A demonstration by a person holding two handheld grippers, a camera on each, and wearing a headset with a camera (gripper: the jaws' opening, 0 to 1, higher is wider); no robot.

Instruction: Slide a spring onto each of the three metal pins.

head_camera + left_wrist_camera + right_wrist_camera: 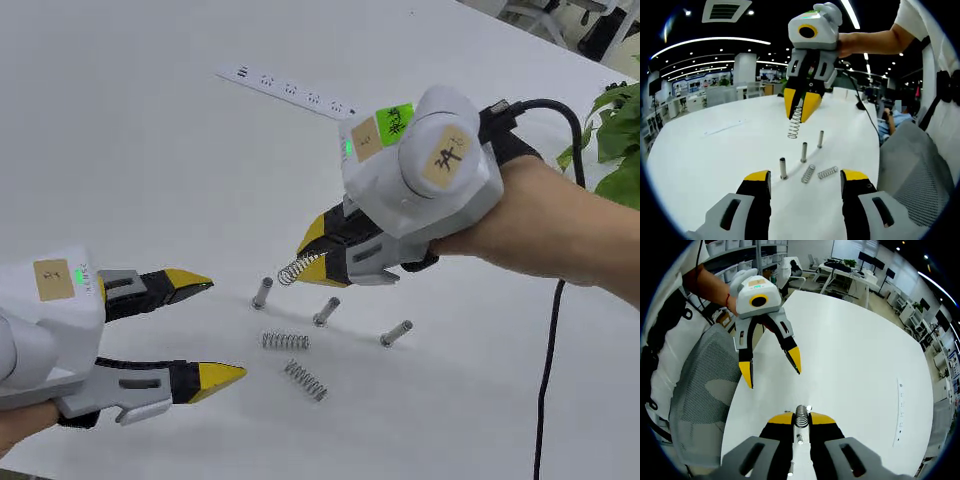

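Right claw [318,262]: clamping shut on one end of a held spring [295,268], leaving the rest of the coil jutting past the yellow tips, hovering above and to the side of the middle pin [326,311], closest to the end pin [262,292] flanking it on the left claw's side, touching none. Far end pin [396,333]: standing on the opposite side of the middle pin; all three standing upright on the white table [150,180], all bare. First loose spring [285,341] and second loose spring [305,380]: lying flat just beside the middle pin, on the person's side. Left claw [222,330]: gaping wide, carrying nothing, waiting well apart from the middle pin, past the first loose spring. Power strip [285,90]: lying well beyond the middle pin. Risks, judging from here: free end of the held spring wobbling, missing a pin top or catching on its rim; claw tips nudging and toppling a pin, apparently freestanding; squeezing too hard and kinking coils; brushing the loose springs and sending them rolling away from the middle pin.
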